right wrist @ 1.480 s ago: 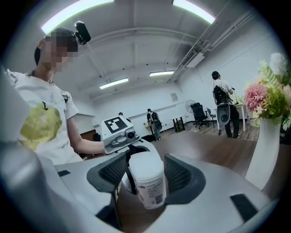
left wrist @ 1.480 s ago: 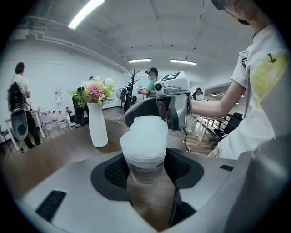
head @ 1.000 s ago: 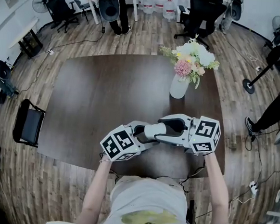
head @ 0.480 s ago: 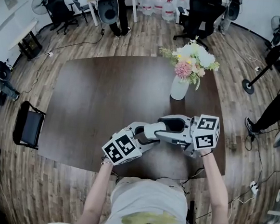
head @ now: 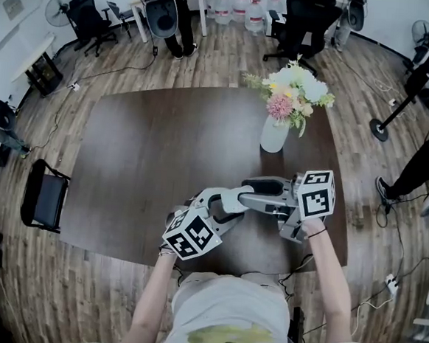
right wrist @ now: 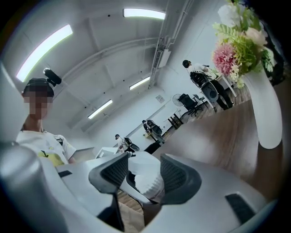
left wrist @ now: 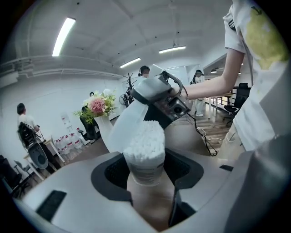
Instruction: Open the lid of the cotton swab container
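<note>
Head view: left gripper (head: 210, 205) and right gripper (head: 236, 197) tip to tip over the brown table (head: 142, 154), near the flower vase (head: 274, 132). Left gripper view: clamped on the cotton swab container (left wrist: 144, 154), centred between its jaws. Right gripper view: closed around the white lid (right wrist: 141, 166), midway along the jaws.

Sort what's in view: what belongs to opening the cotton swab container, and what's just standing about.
Belongs to the job:
cotton swab container
lid
left gripper
right gripper

Just standing about:
vase of flowers
table
black chair
floor fan
</note>
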